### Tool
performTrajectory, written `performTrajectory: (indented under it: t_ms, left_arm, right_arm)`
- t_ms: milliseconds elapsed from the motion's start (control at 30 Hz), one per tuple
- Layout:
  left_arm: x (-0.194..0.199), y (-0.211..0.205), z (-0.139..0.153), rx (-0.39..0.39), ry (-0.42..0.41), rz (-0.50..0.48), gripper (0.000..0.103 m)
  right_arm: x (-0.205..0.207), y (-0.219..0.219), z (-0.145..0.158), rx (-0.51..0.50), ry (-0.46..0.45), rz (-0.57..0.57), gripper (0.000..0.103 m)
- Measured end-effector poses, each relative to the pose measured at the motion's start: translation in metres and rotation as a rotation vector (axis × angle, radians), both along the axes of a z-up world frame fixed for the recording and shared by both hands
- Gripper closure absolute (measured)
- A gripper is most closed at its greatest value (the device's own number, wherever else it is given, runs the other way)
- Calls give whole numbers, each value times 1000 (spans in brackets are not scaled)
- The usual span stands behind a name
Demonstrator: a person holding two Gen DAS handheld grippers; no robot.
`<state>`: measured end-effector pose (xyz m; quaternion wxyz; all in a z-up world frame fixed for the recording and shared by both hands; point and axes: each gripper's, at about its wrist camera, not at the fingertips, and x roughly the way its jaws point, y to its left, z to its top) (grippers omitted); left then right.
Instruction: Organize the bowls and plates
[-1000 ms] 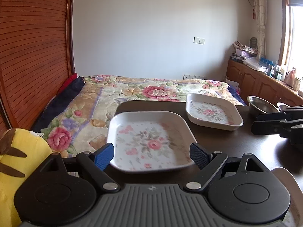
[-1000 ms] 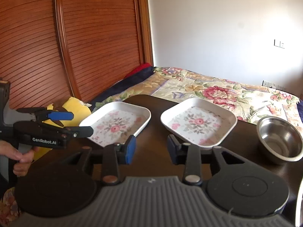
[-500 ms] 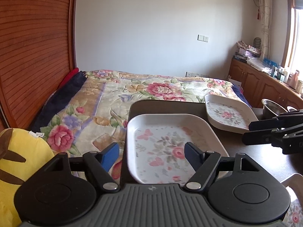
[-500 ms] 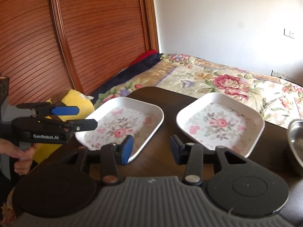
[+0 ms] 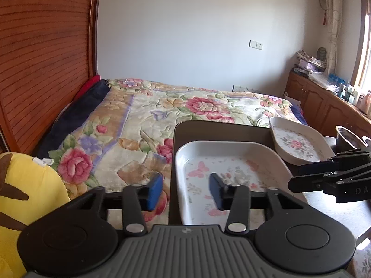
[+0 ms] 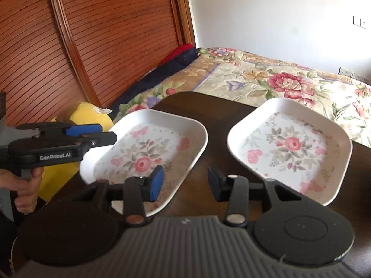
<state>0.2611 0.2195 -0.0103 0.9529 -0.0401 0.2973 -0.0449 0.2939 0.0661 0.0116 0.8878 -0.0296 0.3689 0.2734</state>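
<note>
Two views, taken in turn.

Left wrist, tool: the left gripper (image 5: 183,191) was released, its jaws standing apart and holding nothing.
Left wrist, target: the near floral plate (image 5: 229,173) lay at the left edge of the dark table (image 5: 220,129); one blue pad hung outside that edge over the bed, the other above the plate's floor, so the plate's left rim sat between them.
Left wrist, beyond: the far floral plate (image 5: 299,142) lay apart to the right, a metal bowl (image 5: 346,136) past it.
Right wrist, tool: the right gripper (image 6: 184,183) was also slack and empty, poised over the bare table between the two plates.
Right wrist, plates: near floral plate (image 6: 148,153) left, far floral plate (image 6: 292,148) right, not touching.
Right wrist, person: a hand (image 6: 22,190) gripped the left tool's handle.
Step, judged: pinching the near plate's rim to stack it.
Advice: sink the pads fully astride the rim before clenching, lift level, and keep clear of the table edge.
</note>
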Motion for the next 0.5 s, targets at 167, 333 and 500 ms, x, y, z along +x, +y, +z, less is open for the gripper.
performTrajectory:
  t_ms: [167, 333, 500]
  left_arm:
    - [6, 5, -7, -5, 20, 7, 71]
    - [8, 7, -11, -14, 32, 5, 79]
    - [8, 5, -11, -17, 35, 2, 82]
  right_arm:
    - [3, 5, -5, -15, 9, 10, 64]
    - [7, 5, -10, -16, 32, 12, 76]
    - [6, 6, -11, -9, 34, 25, 81]
